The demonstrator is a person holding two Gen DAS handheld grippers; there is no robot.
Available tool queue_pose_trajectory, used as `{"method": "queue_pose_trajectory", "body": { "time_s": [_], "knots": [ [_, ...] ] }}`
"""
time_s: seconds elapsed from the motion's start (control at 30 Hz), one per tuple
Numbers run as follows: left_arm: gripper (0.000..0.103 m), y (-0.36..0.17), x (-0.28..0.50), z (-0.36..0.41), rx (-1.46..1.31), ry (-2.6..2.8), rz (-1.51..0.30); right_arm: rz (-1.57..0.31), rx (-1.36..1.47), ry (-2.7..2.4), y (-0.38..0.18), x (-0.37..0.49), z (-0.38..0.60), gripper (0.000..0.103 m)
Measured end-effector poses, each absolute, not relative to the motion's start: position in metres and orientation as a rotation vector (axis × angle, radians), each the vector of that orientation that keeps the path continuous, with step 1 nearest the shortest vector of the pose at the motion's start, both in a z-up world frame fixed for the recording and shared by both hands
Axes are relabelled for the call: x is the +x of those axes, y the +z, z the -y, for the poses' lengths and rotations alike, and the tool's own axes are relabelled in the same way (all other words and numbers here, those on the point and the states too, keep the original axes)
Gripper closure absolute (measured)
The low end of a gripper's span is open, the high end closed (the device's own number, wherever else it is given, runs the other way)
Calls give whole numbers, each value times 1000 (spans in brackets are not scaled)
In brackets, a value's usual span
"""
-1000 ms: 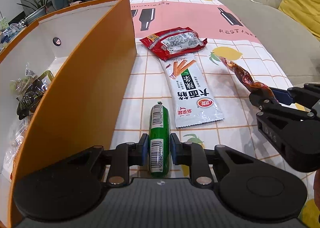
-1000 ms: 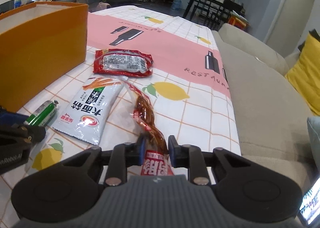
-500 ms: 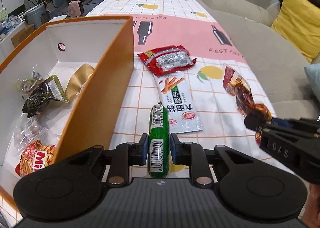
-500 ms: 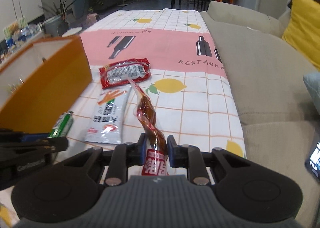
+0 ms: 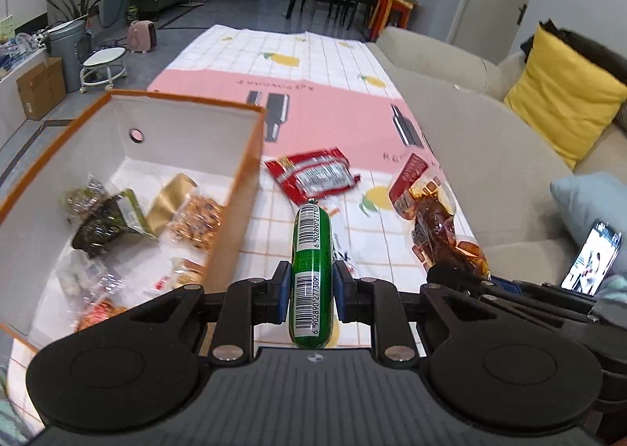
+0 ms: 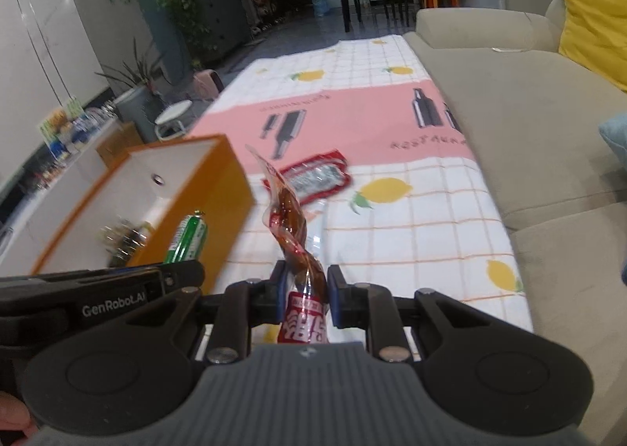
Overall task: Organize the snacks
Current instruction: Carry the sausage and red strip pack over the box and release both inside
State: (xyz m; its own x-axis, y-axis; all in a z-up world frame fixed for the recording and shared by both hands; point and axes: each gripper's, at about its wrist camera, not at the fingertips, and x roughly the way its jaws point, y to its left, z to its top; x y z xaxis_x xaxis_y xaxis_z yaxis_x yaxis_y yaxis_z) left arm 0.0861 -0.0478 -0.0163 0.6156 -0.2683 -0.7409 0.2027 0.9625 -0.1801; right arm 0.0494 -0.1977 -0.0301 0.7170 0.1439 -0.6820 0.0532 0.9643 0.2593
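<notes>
Beige sofa [image 5: 482,156] along table's right edge; yellow cushion [image 5: 564,97] against its backrest. Lit phone [image 5: 591,258] on sofa seat. Potted plant [image 5: 74,11], white stool [image 5: 104,62], cardboard carton [image 5: 41,89] on floor, left.

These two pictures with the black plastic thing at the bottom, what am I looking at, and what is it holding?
Nothing robotic here: a person holds a two-finger grabbing tool in each hand, and each carries a wide-angle camera looking along its fingers. One picture comes from the left tool, which is shut on a green sausage stick. The other comes from the right tool, shut on a twisted brown snack packet. Both snacks are lifted above the lemon-print tablecloth. A red packet lies on the cloth, beside an open orange box that already has several snacks inside.
</notes>
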Motion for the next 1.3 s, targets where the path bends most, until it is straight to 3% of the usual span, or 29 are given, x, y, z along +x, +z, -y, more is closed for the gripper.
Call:
{"method": "queue_pose_trajectory", "body": {
  "time_s": [0.63,1.3],
  "knots": [
    [79,31,152,-62,-86,-215,-856,-740,305,257,38,108,99,86],
    [79,-36,228,-84,103,-253,-983,-1000,268,273,-17,228,48,86]
  ]
}}
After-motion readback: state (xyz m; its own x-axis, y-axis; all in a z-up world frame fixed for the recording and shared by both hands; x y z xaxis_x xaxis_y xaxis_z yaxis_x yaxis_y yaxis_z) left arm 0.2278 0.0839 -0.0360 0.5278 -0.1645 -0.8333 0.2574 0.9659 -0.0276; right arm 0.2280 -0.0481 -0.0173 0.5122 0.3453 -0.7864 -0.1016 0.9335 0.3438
